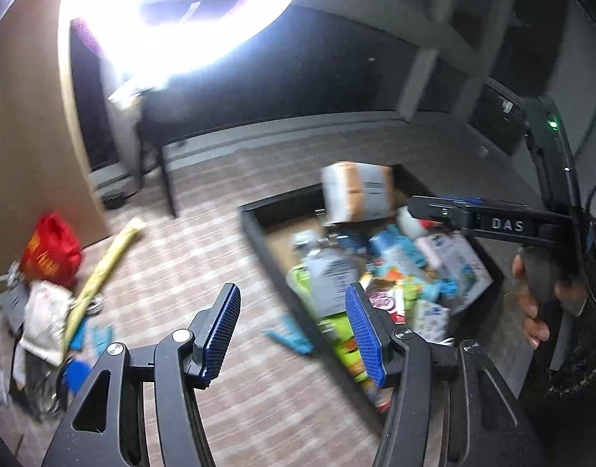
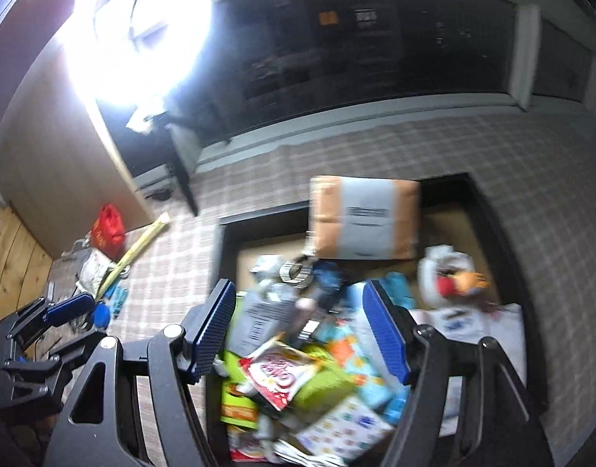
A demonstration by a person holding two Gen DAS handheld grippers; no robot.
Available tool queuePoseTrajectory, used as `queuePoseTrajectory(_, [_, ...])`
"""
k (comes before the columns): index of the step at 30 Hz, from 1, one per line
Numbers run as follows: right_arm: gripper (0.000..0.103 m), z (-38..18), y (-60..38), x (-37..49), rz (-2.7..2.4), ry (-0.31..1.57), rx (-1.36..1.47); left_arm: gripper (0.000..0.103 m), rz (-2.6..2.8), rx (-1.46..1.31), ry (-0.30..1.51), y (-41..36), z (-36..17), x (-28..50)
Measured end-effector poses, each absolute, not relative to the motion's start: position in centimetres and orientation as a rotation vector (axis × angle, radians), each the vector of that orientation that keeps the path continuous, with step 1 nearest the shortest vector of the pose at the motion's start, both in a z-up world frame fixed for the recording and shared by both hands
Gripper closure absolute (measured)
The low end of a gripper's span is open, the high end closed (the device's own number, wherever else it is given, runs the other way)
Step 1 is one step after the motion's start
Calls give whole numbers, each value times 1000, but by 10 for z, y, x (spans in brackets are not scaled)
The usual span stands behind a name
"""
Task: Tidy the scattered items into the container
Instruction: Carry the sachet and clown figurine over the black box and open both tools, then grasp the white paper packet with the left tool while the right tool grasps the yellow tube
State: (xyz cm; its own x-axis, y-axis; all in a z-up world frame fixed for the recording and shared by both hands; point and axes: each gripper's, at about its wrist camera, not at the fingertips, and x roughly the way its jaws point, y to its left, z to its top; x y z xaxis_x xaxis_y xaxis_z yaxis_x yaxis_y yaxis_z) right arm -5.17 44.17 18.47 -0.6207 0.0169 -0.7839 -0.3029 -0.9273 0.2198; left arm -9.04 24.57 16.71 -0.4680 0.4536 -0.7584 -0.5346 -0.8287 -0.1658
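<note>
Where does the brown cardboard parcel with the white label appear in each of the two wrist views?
Left wrist view: the cardboard parcel is right of centre, at the far end of the dark container, blurred.
Right wrist view: the cardboard parcel is just above centre, at the container's far end.
Shared landmark: the red bag on the floor at the left, beside the long yellow roll.

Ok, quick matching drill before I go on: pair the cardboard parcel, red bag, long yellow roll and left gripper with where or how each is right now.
Things:
1. cardboard parcel
2. red bag
3. long yellow roll
4. left gripper

States:
A. open, holding nothing
B. in the black container, at its far end
C. on the carpet, by the wooden panel
D. on the carpet, lying slantwise

Pairs: 1-B, 2-C, 3-D, 4-A
</note>
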Motion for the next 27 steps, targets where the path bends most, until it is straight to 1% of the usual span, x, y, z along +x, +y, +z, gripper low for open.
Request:
queuePoseTrajectory(6, [36, 184, 388, -94, 2713, 398, -1328, 50, 2418, -1204, 66, 179, 161, -110])
queuePoseTrajectory(9, [36, 182, 362, -116, 2752, 374, -1363, 50, 2506, -1231, 61, 147, 158, -116])
queuePoseTrajectory(15, [36, 167, 307, -162, 2805, 327, -1453, 49, 2599, -1295, -6, 85, 146, -129])
queuePoseTrajectory(18, [36, 153, 278, -186, 2812, 326, -1517, 45, 2626, -1352, -47, 55, 135, -138])
queuePoseTrajectory(21, [36, 138, 254, -209, 2802, 345, -1579, 34, 2628, -1401, -63, 36, 123, -147])
queuePoseTrajectory(27, [36, 107, 229, -257, 2744, 455, -1681, 32, 2595, -1464, 30, 29, 101, -169])
